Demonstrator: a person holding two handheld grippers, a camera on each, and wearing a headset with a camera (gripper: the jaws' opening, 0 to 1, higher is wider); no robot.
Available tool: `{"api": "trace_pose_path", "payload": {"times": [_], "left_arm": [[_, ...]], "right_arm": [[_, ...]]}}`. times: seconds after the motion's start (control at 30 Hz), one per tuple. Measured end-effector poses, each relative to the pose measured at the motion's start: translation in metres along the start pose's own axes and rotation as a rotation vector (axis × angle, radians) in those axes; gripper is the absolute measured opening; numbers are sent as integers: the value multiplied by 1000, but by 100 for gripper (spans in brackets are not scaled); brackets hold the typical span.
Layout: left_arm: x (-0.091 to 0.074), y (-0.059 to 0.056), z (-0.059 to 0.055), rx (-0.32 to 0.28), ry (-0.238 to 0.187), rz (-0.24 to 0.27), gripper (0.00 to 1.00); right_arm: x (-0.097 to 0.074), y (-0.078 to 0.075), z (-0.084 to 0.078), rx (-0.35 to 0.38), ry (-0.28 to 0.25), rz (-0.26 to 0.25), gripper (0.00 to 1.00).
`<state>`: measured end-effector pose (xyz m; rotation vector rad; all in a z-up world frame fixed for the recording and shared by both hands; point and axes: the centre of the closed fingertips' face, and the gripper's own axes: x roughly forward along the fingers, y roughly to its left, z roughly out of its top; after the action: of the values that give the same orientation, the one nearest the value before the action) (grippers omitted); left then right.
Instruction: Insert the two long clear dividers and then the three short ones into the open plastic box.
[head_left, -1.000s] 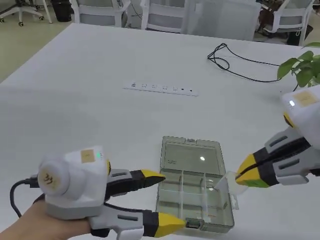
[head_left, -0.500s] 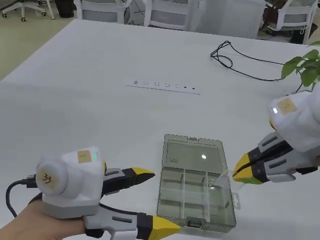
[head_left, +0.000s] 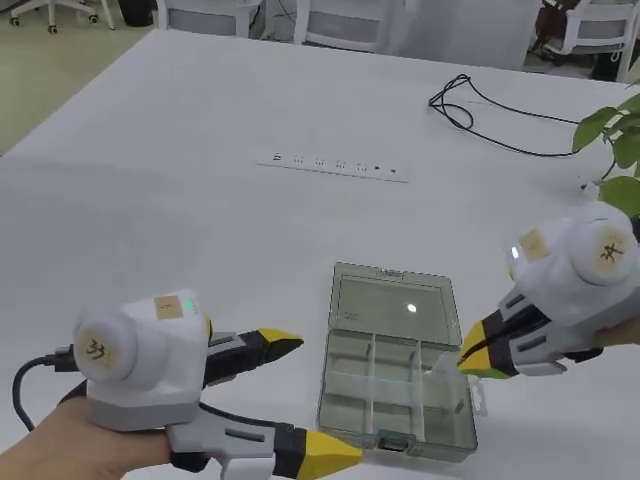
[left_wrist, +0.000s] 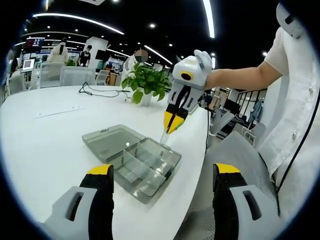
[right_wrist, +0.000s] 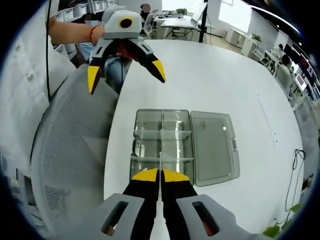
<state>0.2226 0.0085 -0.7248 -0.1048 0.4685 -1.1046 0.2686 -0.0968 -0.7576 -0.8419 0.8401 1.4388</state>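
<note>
Left gripper (head_left: 316, 400) is held wide at near left, drawn slightly back from the open plastic box (head_left: 400, 446). A clear divider (head_left: 446, 367) is pinched in the right gripper (head_left: 472, 358) jaws, now brought over the box's right side; seating is judged imminent.

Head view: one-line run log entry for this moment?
phase: divider insertion | right gripper: shut on clear divider, at box right edge | left gripper: open, left of box, apart | lid: open

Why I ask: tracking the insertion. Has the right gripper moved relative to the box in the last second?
Yes. Against the plastic box, the right gripper, shut on a clear divider, has shifted left, toward the box's right wall.
</note>
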Motion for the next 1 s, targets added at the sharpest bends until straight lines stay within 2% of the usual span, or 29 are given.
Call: {"api": "trace_pose_path", "payload": {"times": [0.37,1.0], "left_arm": [[0,3,-3,-17,-5,2,84],[-1,4,-2,-19,-14,10,83]], "right_arm": [[8,-2,-6,-4,26,9,3],[10,-2,-7,11,28,10,3]]}}
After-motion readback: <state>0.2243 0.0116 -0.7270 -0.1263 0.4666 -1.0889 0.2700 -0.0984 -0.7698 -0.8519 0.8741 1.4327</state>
